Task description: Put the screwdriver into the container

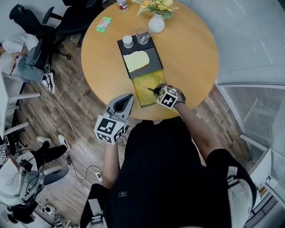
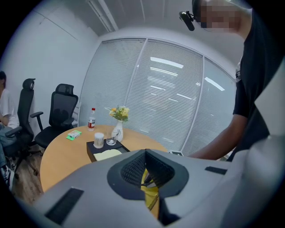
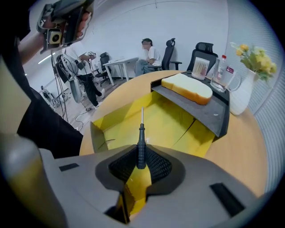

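Note:
A yellow open container (image 1: 143,99) lies at the near edge of the round wooden table (image 1: 191,53). My right gripper (image 1: 158,90) hovers over it, shut on a screwdriver (image 1: 150,89). In the right gripper view the black ribbed handle of the screwdriver (image 3: 141,142) is clamped between the pads and its metal shaft points forward over the floor of the container (image 3: 164,120). My left gripper (image 1: 126,101) hangs just off the table's near-left edge, its jaws closed together and empty. Through its jaws a strip of the container (image 2: 151,192) shows.
Behind the container lies a black tray (image 1: 153,62) holding a bread slice (image 1: 136,59), a white cup (image 1: 128,41) and a glass (image 1: 143,34). A flower vase (image 1: 156,22), a green packet (image 1: 104,23) and a bottle (image 1: 122,4) stand farther back. Office chairs (image 1: 40,26) stand left.

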Demonstrator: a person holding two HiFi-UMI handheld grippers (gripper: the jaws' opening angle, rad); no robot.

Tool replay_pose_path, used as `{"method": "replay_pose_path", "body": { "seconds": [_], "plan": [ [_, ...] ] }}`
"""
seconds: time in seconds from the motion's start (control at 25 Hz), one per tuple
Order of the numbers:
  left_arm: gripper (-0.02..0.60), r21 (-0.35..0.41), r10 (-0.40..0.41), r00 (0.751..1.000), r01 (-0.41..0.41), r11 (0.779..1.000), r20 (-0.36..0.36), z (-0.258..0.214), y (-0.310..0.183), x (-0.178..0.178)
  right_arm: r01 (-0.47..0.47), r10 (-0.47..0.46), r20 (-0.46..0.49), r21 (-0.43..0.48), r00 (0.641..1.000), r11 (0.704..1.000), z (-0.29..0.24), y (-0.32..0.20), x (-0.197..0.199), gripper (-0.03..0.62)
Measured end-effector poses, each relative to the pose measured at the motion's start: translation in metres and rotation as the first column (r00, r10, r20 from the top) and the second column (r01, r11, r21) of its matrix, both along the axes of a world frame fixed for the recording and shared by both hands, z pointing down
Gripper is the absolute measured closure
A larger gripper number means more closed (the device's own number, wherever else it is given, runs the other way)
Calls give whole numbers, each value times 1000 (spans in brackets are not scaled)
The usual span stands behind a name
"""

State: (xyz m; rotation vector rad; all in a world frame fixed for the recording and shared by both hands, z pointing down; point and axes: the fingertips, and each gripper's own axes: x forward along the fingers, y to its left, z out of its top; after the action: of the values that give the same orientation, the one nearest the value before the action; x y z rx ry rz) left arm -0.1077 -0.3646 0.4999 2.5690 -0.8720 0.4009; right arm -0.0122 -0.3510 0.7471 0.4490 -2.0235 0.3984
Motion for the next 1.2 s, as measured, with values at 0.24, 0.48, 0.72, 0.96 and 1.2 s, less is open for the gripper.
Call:
{"method": "replay_pose_path", "body": {
  "seconds": [0.24, 0.48, 0.72, 0.96, 1.2],
  "plan": [
    [578, -4, 6, 1000, -6, 1000, -1, 1, -4, 2, -50, 51, 17, -49, 999, 998, 8, -11, -7, 536],
    [578, -9, 9, 1000, -9, 1000, 0, 3, -6, 0, -66, 64, -28, -58, 998, 996, 19, -14, -7, 536],
    [578, -8, 15, 1000, -15, 1000, -1, 2, -5, 0, -99, 96, -43, -58, 994, 993, 20, -17, -7, 534],
    [578, -3, 30, 1000, -30, 1000, -5, 0, -4, 4, -109, 108, -31, -60, 994, 992, 20, -19, -7, 531],
    [578, -4, 23, 1000, -23, 1000, 2, 1, -2, 2, -129, 129, -8, -47, 992, 990, 19, -21, -5, 523]
  ]
}}
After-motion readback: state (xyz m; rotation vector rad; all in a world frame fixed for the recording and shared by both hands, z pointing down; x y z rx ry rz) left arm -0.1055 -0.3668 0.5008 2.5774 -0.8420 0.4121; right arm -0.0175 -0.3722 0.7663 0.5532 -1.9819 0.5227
